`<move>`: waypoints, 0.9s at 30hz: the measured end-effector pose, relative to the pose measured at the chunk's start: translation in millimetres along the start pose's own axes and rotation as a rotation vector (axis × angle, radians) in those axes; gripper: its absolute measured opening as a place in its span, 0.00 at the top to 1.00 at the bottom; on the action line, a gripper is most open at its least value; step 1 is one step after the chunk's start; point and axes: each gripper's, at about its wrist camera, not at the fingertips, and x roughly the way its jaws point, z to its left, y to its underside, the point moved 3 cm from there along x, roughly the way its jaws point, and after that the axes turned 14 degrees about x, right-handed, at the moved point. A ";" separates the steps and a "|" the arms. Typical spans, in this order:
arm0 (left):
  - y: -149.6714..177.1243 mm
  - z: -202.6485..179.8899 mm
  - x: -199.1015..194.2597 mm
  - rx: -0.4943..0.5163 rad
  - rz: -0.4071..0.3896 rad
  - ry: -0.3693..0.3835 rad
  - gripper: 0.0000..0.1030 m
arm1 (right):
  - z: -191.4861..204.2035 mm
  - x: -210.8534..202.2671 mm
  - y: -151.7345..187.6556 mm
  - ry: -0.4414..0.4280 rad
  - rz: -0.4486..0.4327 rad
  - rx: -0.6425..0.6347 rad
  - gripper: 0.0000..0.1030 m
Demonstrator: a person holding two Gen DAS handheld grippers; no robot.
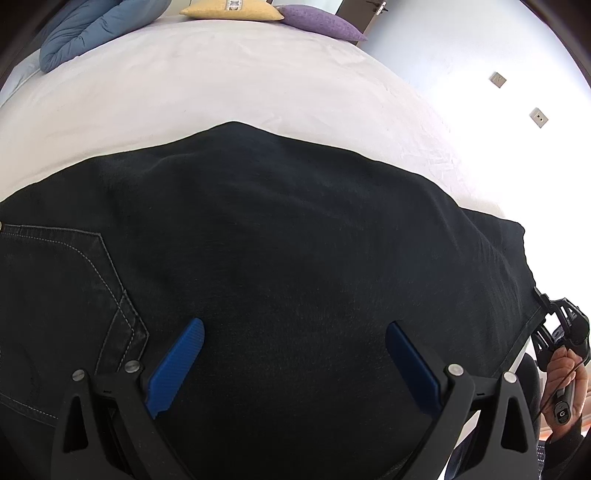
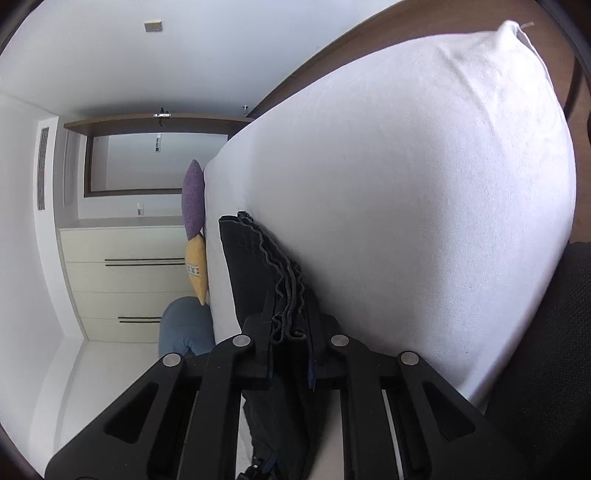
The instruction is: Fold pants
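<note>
Dark black pants [image 1: 277, 240] lie spread over the white bed [image 1: 184, 85], with a stitched back pocket at the left. My left gripper [image 1: 295, 343] hovers just above the pants, jaws wide open and empty, blue pads [image 1: 177, 365] apart. My right gripper [image 2: 290, 332] is shut on the stacked hem edges of the pants [image 2: 258, 266], pinching several wavy layers at the bed's edge. In the left wrist view the right gripper [image 1: 561, 325] shows at the pants' right corner.
A blue folded duvet [image 1: 92, 29], a yellow cushion [image 1: 229, 11] and a purple cushion [image 1: 321, 22] lie at the bed's far end. A cream drawer unit [image 2: 129, 277] stands against the wall beyond the bed. A white wall with sockets is at the right.
</note>
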 end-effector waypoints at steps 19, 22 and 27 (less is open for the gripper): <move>7.3 42.0 -27.8 -0.275 -0.142 0.220 0.03 | 102.8 110.6 313.8 0.315 0.242 -1.238 0.91; 7.0 40.5 -30.6 -0.316 -0.136 0.295 0.03 | 67.3 139.2 344.3 0.409 0.269 -1.360 0.91; -2.2 29.8 -22.2 -0.363 -0.118 0.371 0.00 | 63.1 136.1 348.7 0.402 0.233 -1.376 0.91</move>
